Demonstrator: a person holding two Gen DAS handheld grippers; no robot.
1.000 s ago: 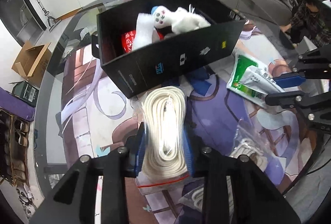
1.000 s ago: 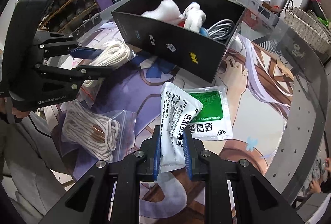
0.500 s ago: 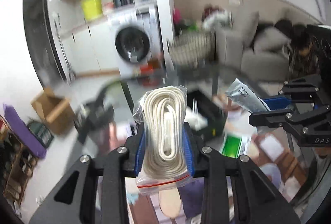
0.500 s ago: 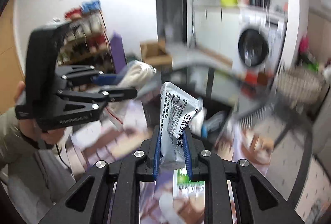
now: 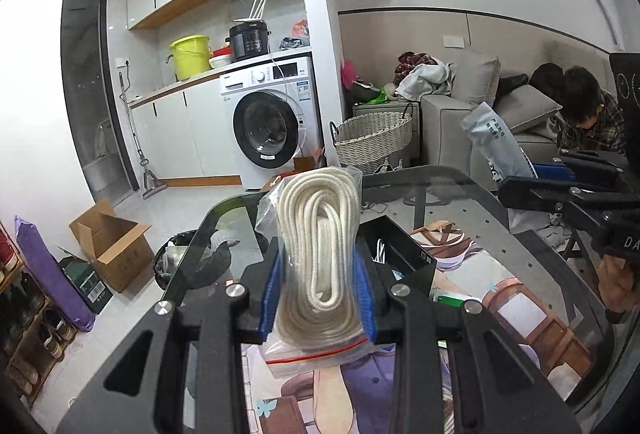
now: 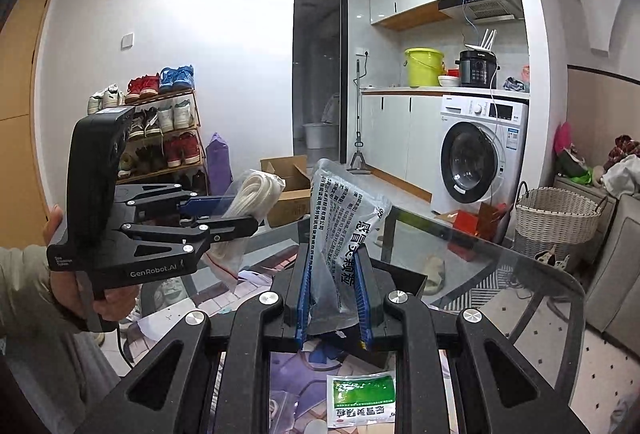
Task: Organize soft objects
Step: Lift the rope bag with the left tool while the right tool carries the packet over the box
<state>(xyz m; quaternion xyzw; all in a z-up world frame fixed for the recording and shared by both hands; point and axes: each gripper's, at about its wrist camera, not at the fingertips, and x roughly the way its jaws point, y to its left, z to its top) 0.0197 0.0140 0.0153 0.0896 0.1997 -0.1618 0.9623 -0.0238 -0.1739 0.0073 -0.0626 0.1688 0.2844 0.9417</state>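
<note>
My left gripper (image 5: pixel 318 298) is clamped on a rope bag (image 5: pixel 318 254), low centre of the left view. The blue pads (image 5: pixel 269 290) pinch it at mid-height from both sides. The bag stands upright: a clear zip pouch with a red seal line at the bottom, holding a coil of white rope folded in long loops. The film bulges above the jaws and is limp.

My right gripper (image 6: pixel 333 298) is clamped on a sachet (image 6: pixel 340 218), centre of the right view. It is a grey-white printed foil pack, creased, and its top leans to the right. A second, green-printed sachet (image 6: pixel 362 400) lies flat on the table at the bottom edge.

Behind the rope, right of centre, a corner of the black box (image 5: pixel 404 254) shows on the glass table (image 5: pixel 500 209). I judge both items are lifted and due for that box. To do it well, I should tip both grippers down until the opening is in view, take one item at a time, and open the jaws only when low over the opening, since the slack film could snag on a pad.
</note>
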